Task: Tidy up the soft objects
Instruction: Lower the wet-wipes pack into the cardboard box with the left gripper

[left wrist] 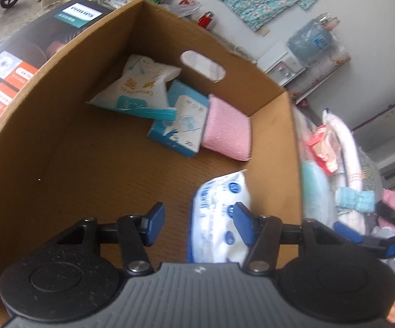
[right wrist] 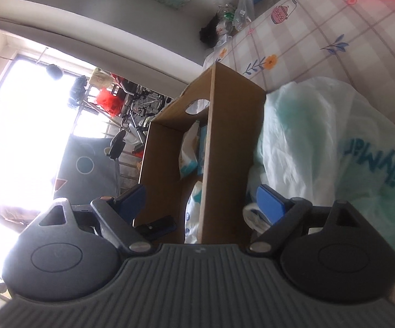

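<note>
An open cardboard box fills the left wrist view. At its far end lie a white cotton-pad pack, a blue tissue packet and a pink sponge cloth. My left gripper hangs inside the box, jaws apart. A white-and-blue wipes packet leans on the right finger, with a clear gap to the left finger. My right gripper stands wide open outside the same box, nothing between its fingers. The wipes packet shows inside the box wall.
A printed appliance carton stands left of the box. To the right lies a pile of soft goods and a white plastic bag with something teal in it, on a flowered tablecloth. A water bottle stands behind.
</note>
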{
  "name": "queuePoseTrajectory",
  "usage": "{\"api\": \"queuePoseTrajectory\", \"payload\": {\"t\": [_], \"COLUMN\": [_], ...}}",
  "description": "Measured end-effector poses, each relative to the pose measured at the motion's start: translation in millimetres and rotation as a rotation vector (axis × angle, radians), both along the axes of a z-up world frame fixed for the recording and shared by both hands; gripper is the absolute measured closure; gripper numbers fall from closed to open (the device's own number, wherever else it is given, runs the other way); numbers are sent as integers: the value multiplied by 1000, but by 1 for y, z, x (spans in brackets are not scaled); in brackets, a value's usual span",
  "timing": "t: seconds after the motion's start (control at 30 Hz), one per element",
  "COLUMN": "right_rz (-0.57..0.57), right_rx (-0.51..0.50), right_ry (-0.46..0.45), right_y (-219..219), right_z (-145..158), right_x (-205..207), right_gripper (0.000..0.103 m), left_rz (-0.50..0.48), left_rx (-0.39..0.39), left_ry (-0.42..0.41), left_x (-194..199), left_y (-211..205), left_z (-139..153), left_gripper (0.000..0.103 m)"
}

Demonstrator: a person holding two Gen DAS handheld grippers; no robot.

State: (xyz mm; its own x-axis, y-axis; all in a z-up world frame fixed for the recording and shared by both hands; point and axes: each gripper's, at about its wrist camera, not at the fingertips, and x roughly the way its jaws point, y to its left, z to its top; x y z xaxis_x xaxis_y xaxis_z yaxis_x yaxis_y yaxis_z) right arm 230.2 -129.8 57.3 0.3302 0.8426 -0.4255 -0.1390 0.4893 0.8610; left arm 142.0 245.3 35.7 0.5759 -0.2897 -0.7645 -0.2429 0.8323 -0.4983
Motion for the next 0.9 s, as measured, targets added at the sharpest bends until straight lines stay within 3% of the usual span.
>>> {"api": "queuePoseTrajectory", "payload": {"t": [0.17, 0.3, 0.37, 0.47, 0.6, 0.7, 0.77, 0.83, 0.9], "right_rz": [13, 16, 22, 23, 19, 15, 16, 17, 19], "right_rx": [-8, -4, -4, -26, -21, -11, -12, -20, -27], "right_ry": [-50, -46, -39, -39, -25, -20, -22, -35, -50], "right_y": [1, 4, 4, 1, -8, -10, -10, -9, -9], "right_z": [-6, -20, -26, -33, -40, -42, -42, -39, -35], "right_x": [-25, -41, -47, -52, -49, -48, -48, -51, -55], "right_gripper": [14, 14, 14, 14, 14, 14, 14, 14, 14], "left_rz": [-127, -187, -182, -147, -91, -88, -82, -71, -69], "left_rx": [61, 177, 228, 227, 337, 270, 213, 228, 253], "left_ry": [-54, 23, 55, 53, 61, 90, 104, 113, 141], "left_x": [1, 14, 16, 9, -2, -1, 2, 5, 11], "left_y": [-32, -56, -56, -44, -34, -26, -22, -24, -27], "left_z": [7, -9, -17, -14, -8, -14, -20, -24, -28], "left_gripper": [43, 46, 45, 46, 51, 46, 37, 26, 25]}}
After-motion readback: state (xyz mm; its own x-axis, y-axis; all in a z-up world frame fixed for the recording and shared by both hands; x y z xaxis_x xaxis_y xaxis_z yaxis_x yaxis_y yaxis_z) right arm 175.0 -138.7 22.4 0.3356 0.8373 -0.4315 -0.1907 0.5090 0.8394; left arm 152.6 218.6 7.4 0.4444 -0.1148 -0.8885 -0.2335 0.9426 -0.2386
